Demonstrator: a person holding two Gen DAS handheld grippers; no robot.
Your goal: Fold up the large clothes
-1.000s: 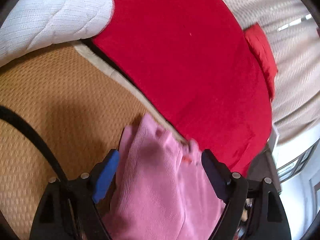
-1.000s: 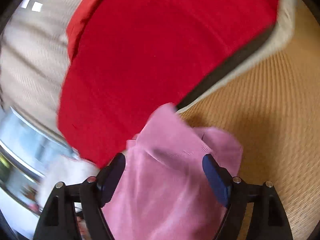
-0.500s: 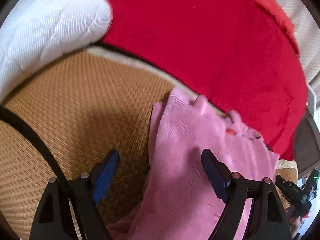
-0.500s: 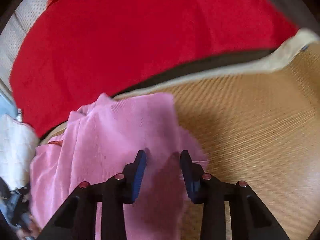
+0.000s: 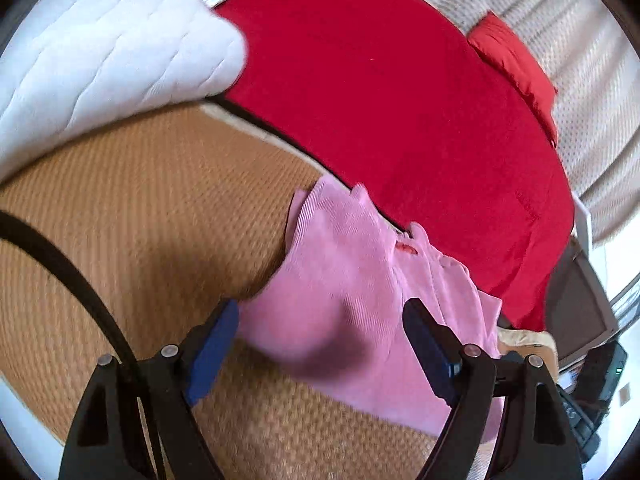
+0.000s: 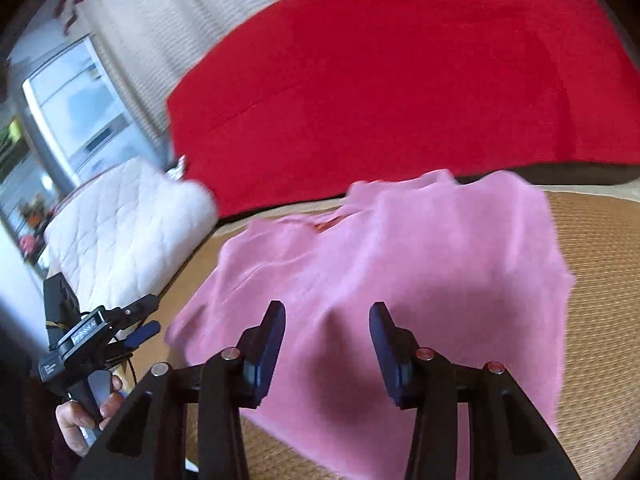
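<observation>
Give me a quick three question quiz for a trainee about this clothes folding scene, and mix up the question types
1. True or false: the left gripper is clamped shut on the pink ribbed garment.
2. Multiple choice: the garment lies on A) the woven tan mat, B) the red blanket, C) the white quilted pad.
3. Fill in: the right gripper jaws stand ____ above the pink fabric.

Key: 1 false; 2 A; 3 open

Garment (image 5: 360,292) on mat (image 5: 132,216); blanket (image 5: 400,92) behind; quilt (image 5: 104,52) left.
</observation>
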